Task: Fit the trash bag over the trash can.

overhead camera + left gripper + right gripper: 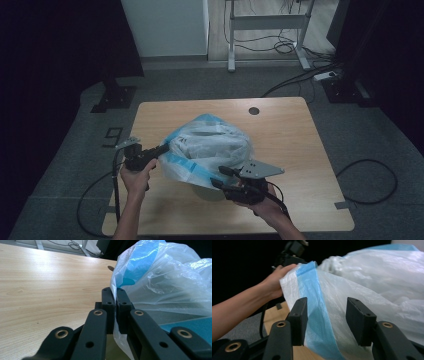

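Observation:
A translucent white plastic bag point(207, 145) with blue bands sits bunched on the middle of the wooden table point(285, 130), and pale contents show dimly through it. My left gripper point(164, 148) is at the bag's left edge. In the left gripper view its jaws point(115, 296) are pressed together on a thin fold of the bag point(162, 277). My right gripper point(217, 176) is at the bag's near right side with its jaws apart. In the right gripper view a blue-banded fold of the bag point(317, 302) hangs between the open jaws point(327, 307), with neither pad pressing on it.
A round cable hole point(254, 110) lies near the table's far edge. Behind the table stand a white desk frame point(267, 22), a black stand base point(115, 97) and a power strip point(327, 76) with cables. A black cable point(370, 180) loops on the floor at the right.

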